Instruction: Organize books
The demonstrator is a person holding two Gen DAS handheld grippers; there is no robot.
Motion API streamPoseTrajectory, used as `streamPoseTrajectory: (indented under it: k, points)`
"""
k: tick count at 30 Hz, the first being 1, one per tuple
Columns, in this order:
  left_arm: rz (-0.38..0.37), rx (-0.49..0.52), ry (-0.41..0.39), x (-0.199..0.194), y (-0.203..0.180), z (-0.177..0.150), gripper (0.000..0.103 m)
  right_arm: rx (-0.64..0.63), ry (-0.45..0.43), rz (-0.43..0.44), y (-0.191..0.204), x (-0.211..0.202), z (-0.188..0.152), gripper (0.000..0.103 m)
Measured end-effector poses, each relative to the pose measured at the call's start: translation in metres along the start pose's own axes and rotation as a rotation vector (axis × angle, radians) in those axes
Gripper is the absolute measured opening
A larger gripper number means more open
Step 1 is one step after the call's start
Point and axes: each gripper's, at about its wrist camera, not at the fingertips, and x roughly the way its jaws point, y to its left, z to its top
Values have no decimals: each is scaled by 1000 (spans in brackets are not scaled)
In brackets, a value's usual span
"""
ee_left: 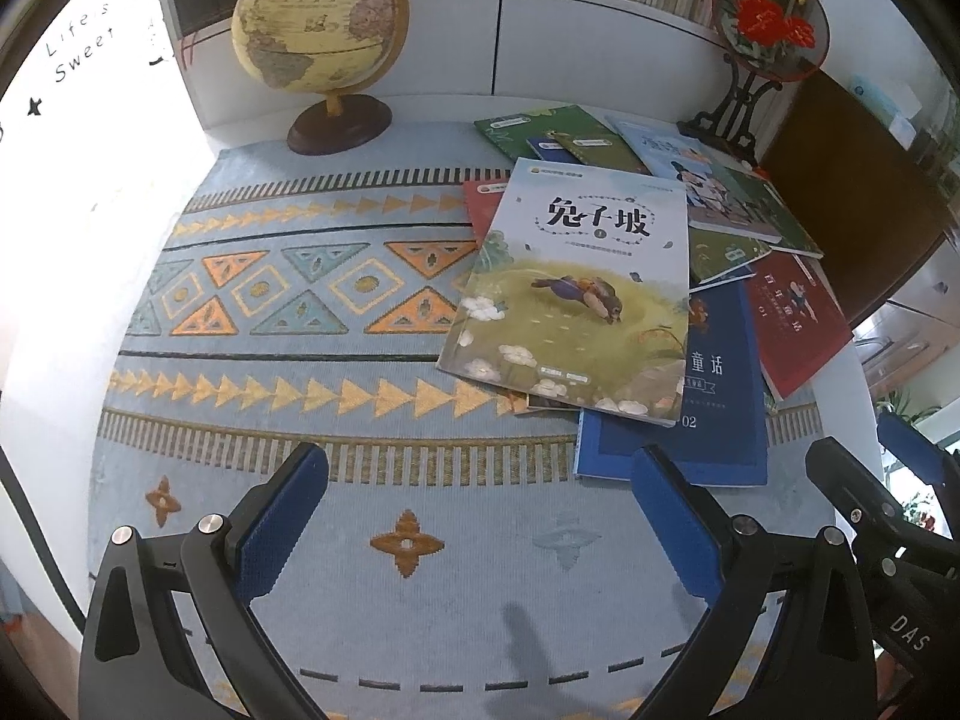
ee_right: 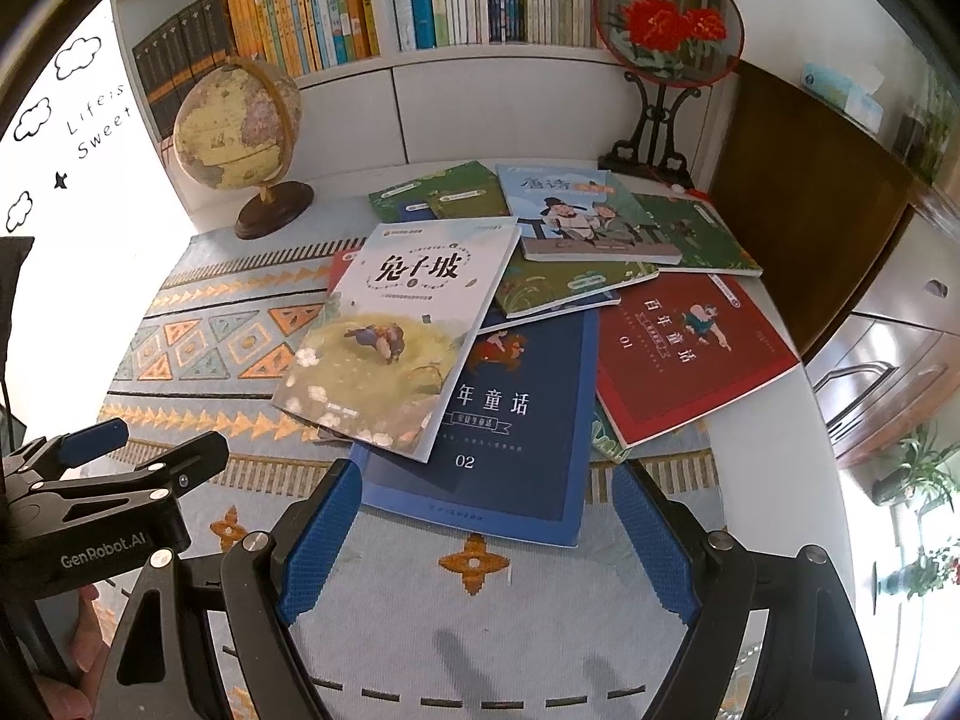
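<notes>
Both your grippers, left (ee_left: 474,516) and right (ee_right: 486,531), spread wide, empty, hovering near desk's front edge. Books (ee_right: 516,312) piled untidily toward right edge. Nothing sorted yet; next, likely reach for rabbit-cover book (ee_left: 576,288) on top.

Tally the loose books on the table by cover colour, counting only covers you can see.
green books: 4
red books: 2
navy books: 2
pale blue book: 1
white rabbit book: 1
Total: 10 visible; others may lie hidden underneath.
</notes>
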Motion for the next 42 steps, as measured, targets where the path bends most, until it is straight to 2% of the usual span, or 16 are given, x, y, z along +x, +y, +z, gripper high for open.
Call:
streamPoseTrajectory:
  k: [9, 14, 17, 21, 24, 28, 32, 37, 42]
  points:
    - [-2, -6, 5, 4, 6, -1, 101, 5, 5, 12, 1, 1, -1, 84]
    - [-107, -50, 76, 22, 19, -6, 100, 8, 23, 22, 3, 7, -6, 84]
    - [-136, -69, 130, 37, 28, -10, 100, 10, 43, 25, 5, 15, -11, 84]
    - [-111, -28, 147, 58, 36, 0, 100, 6, 60, 42, 4, 31, -12, 84]
    - [-97, 52, 139, 79, 36, 22, 96, 13, 67, 79, 0, 46, -5, 84]
    - [-115, 115, 149, 112, 31, 55, 96, 37, 79, 93, -6, 78, 16, 84]
    - [-119, 142, 153, 136, 26, 73, 96, 95, 86, 124, -10, 109, 41, 84]
    - [-102, 160, 142, 144, 23, 79, 96, 76, 81, 85, -10, 123, 55, 84]
    - [-64, 133, 102, 135, 25, 82, 96, 94, 56, 54, -17, 113, 55, 84]
